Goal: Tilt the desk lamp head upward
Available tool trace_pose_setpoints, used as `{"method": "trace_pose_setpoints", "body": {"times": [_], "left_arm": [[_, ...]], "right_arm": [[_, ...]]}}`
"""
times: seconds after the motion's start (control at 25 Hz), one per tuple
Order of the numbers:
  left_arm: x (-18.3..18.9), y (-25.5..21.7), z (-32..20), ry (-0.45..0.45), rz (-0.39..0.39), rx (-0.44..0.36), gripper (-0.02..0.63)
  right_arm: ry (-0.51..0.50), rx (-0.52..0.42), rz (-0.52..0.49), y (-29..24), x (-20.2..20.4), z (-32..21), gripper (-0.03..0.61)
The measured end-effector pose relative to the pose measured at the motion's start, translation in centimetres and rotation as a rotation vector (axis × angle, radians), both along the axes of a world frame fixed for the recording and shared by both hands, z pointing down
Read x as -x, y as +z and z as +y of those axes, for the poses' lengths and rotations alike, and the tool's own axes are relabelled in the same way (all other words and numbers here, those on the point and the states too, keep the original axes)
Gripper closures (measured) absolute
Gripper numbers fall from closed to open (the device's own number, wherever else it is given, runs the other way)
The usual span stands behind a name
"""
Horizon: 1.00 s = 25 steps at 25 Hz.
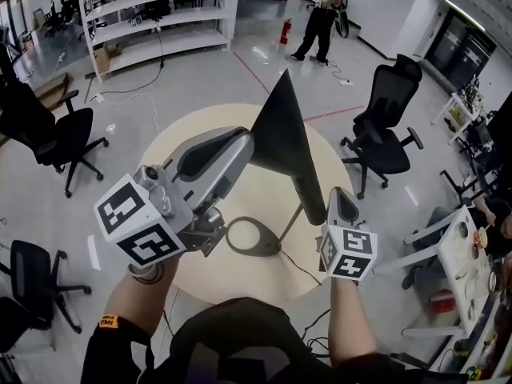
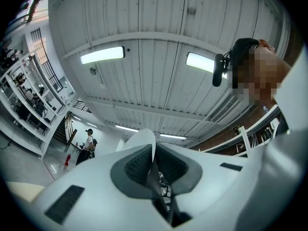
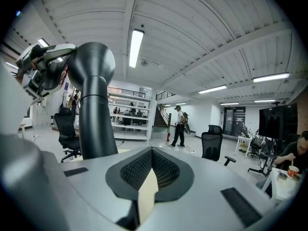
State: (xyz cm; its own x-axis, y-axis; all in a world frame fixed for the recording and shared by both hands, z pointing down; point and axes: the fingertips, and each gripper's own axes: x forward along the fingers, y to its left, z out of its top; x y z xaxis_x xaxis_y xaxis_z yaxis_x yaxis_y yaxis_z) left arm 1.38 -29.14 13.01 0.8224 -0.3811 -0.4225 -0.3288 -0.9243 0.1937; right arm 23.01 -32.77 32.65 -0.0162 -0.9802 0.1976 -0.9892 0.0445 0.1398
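A black desk lamp stands on the round beige table. Its cone-shaped head points up and away, and a thin stem runs down to the oval base. My left gripper is tilted upward with its tip against the head's left edge; its jaws are shut on nothing and its own view shows only ceiling. My right gripper sits just right of the lamp's dark cylindrical neck, also shut and empty. In the right gripper view the neck rises close on the left, and the left gripper shows beside its top.
A cable runs from the lamp base over the table's near edge. Black office chairs stand around the table. A white desk with small items is at the right, and a person walks far behind.
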Motion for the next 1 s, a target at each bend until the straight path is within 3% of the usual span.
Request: {"method": "trace_pose_setpoints", "body": {"times": [0.2, 0.4, 0.64, 0.8, 1.0], "left_arm": [[1.8, -0.4, 0.7, -0.043, 0.017, -0.033, 0.543], [4.5, 1.6, 0.3, -0.14, -0.008, -0.031, 0.543], [5.5, 7.8, -0.6, -0.191, -0.136, 0.048, 0.545], [6.3, 12.8, 0.0, -0.228, -0.255, 0.074, 0.545], [7.5, 19.0, -0.5, -0.276, -0.344, 0.144, 0.545]], "right_arm": [[0.021, -0.029, 0.003, -0.9, 0.4, 1.1, 0.569], [0.038, -0.07, -0.002, -2.1, 1.5, 2.7, 0.569], [0.064, -0.097, 0.006, -2.9, 4.0, 4.6, 0.569], [0.085, -0.082, 0.007, -2.2, 6.4, 6.6, 0.569], [0.097, -0.055, 0.004, -0.4, 9.3, 7.7, 0.569]]}}
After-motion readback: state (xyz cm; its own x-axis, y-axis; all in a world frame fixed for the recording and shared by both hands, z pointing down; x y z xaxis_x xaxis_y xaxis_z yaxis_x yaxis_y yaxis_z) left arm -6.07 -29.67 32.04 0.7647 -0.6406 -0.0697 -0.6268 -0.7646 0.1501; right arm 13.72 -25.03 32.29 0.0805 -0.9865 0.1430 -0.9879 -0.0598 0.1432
